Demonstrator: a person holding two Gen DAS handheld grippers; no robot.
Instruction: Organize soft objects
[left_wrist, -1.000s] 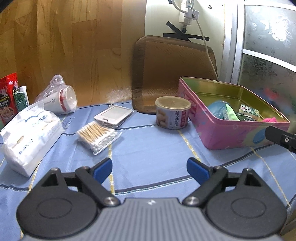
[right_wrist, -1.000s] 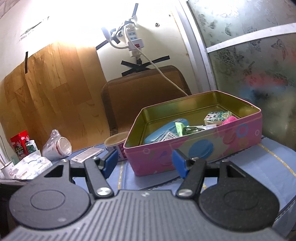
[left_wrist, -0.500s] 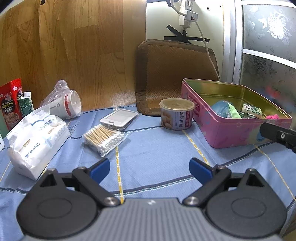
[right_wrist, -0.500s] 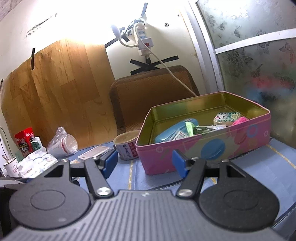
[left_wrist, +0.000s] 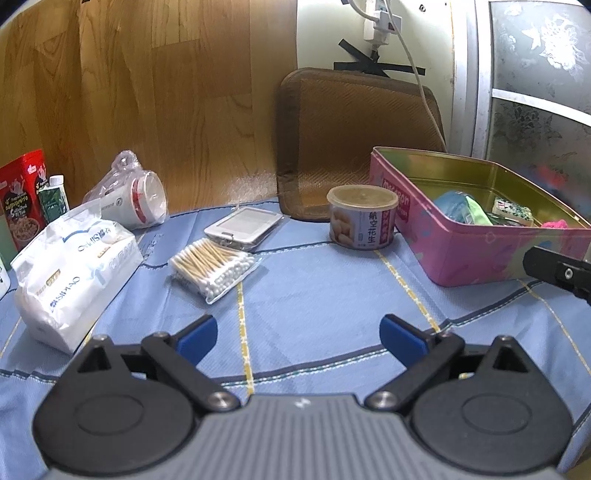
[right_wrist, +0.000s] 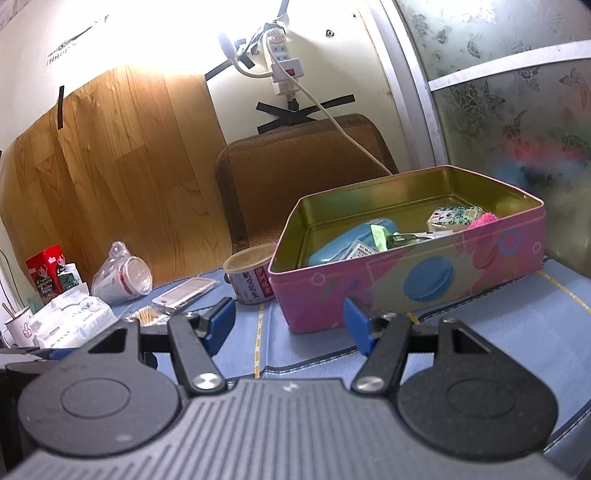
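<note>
One tissue pack (left_wrist: 74, 266) lies at the left of the blue cloth (left_wrist: 325, 295), white plastic printed "SIPIAO" along its near edge, with more blue lettering on top that is too warped to read. In the right wrist view the same pack (right_wrist: 70, 321) sits low at the left. Just right of it lies one clear bag of cotton swabs (left_wrist: 214, 267), wooden sticks with white tips, and behind that one flat grey device (left_wrist: 243, 228) with a pale screen. One plastic bag holding a white cup (left_wrist: 136, 203) with a red band lies on its side behind the pack. At the far left stands one red packet (left_wrist: 22, 199) with white writing I cannot read, and one small green bottle (left_wrist: 55, 199) with a white cap beside it.

One round can (left_wrist: 362, 218) with a tan lid carries Chinese characters on its label; it stands just beside the pink tin (left_wrist: 461, 254), which reads "MACARON" on its end wall. The tin (right_wrist: 406, 284) is open, gold inside, with a blue macaron drawn on its long side. Inside lie one blue case (right_wrist: 351, 242), a green strip, one patterned packet (right_wrist: 454, 218) and a pink fluffy thing (right_wrist: 484, 218) in the corner.

The left gripper (left_wrist: 297, 334) hangs over bare cloth, its jaws opening wide with nothing between them. The right gripper (right_wrist: 290, 325) is released too, jaws apart and empty, aimed at the tin's near wall. One brown mat (left_wrist: 354, 140) leans on the wall behind, under one white power strip (right_wrist: 284, 62) taped up with black tape.
</note>
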